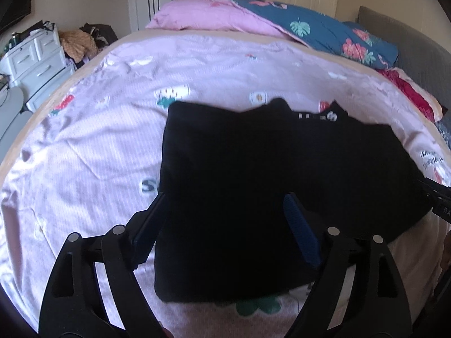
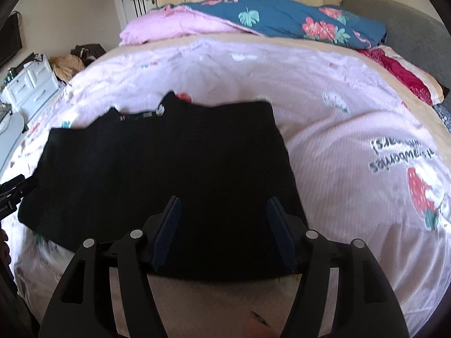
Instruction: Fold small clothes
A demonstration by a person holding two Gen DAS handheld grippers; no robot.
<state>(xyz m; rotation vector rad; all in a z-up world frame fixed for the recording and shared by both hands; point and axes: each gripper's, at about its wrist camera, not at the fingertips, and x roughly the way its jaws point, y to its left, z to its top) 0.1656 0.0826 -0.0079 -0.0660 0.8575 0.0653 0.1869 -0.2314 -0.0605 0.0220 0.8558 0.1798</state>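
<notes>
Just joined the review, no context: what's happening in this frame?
A person with a handheld gripper in each hand is folding a black garment laid on a bed with a pink printed sheet. Both the left gripper and the right gripper are open over the garment's near edge, one toward each side, gripping nothing. The garment lies mostly flat, collar at the far end. A folded blue floral quilt sits at the far side of the bed.

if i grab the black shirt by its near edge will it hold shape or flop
The black shirt will probably flop: it lies flat and limp, following the sheet beneath. Looks light, thin cloth, so it should lift easily. Its folded layers may slide apart, since both the left gripper and right gripper are open, pinching nothing.
</notes>
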